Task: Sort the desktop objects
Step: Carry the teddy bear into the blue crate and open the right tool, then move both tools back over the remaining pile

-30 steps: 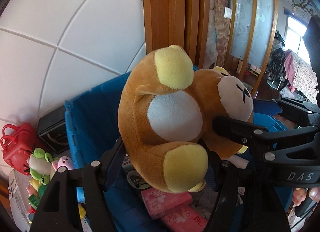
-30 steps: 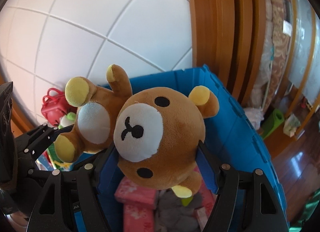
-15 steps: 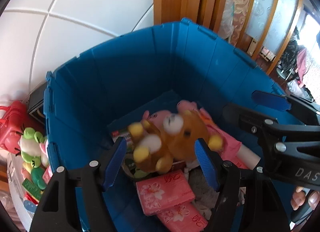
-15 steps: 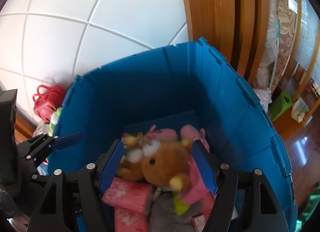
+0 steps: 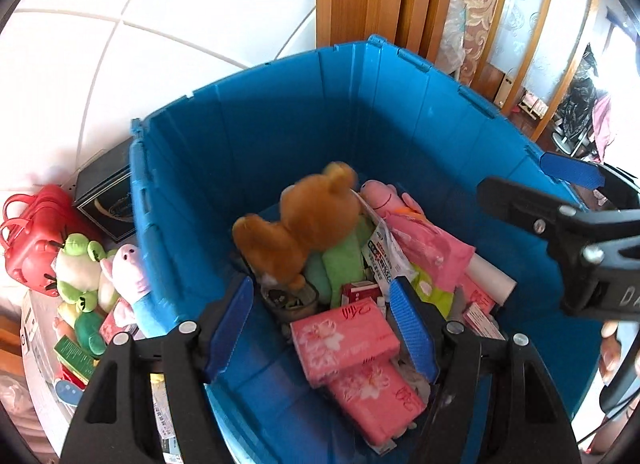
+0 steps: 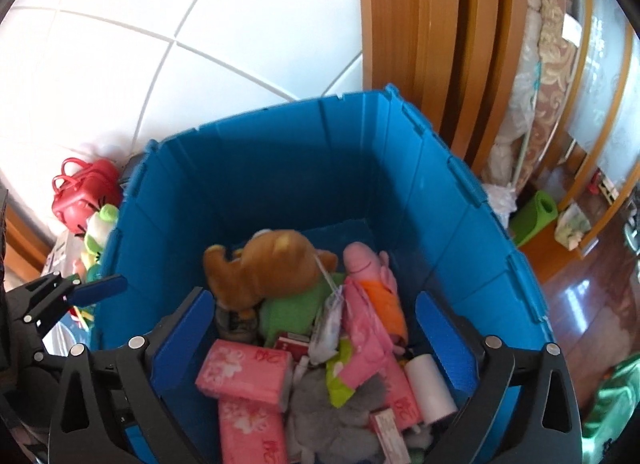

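Note:
A brown plush bear (image 5: 304, 224) (image 6: 268, 268) lies on its front on the pile inside the blue storage bin (image 5: 280, 124) (image 6: 280, 168), near the bin's far left. My left gripper (image 5: 320, 292) hovers over the bin's near side, open, with nothing between its blue pads. My right gripper (image 6: 314, 304) hangs over the same bin; its jaws are opening wide and hold nothing. Each gripper shows at the edge of the other's view, the right gripper (image 5: 560, 200) at right and the left gripper (image 6: 80, 288) at left.
The bin also holds pink tissue packs (image 5: 344, 336), a pink plush (image 5: 380, 196), a green plush (image 6: 288, 312) and a white roll (image 6: 428, 388). Left of the bin stand a red bag (image 5: 28, 232), a frog plush (image 5: 78, 268) and a black box (image 5: 104, 192). A tiled wall and wooden frame rise behind.
A second ago both grippers held the bear above the bin. It dropped out of them and now rests inside on the pile. The right jaws stand wider apart.

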